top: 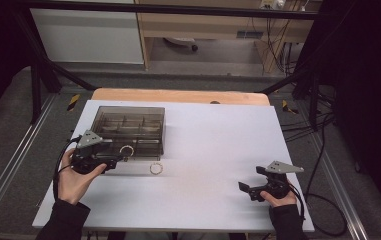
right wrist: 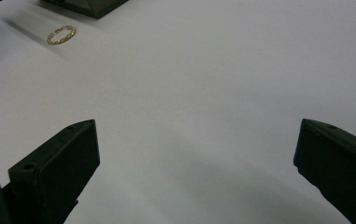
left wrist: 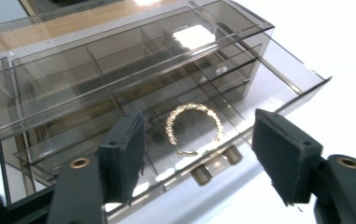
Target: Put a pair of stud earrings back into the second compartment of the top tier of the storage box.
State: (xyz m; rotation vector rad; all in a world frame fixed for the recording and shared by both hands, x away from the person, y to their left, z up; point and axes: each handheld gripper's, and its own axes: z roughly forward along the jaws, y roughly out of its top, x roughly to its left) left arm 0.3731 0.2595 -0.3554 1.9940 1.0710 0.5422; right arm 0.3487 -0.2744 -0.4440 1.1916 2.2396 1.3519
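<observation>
A smoked-plastic organiser box (top: 128,131) sits at the left of the white desk (top: 213,150), its lower drawer (left wrist: 278,93) pulled out so a gold bracelet (left wrist: 194,128) can lie inside. The left gripper (top: 120,159) hangs just before that drawer, jaws spread and holding nothing. A second gold bracelet (top: 156,168) waits on the desk beside the box — the right gripper (top: 244,187), also spread and empty, rests well apart from it.

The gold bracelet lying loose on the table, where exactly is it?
In the high view the gold bracelet lies on the white table, just off the front right corner of the smoky drawer box, right of the left gripper.
</observation>
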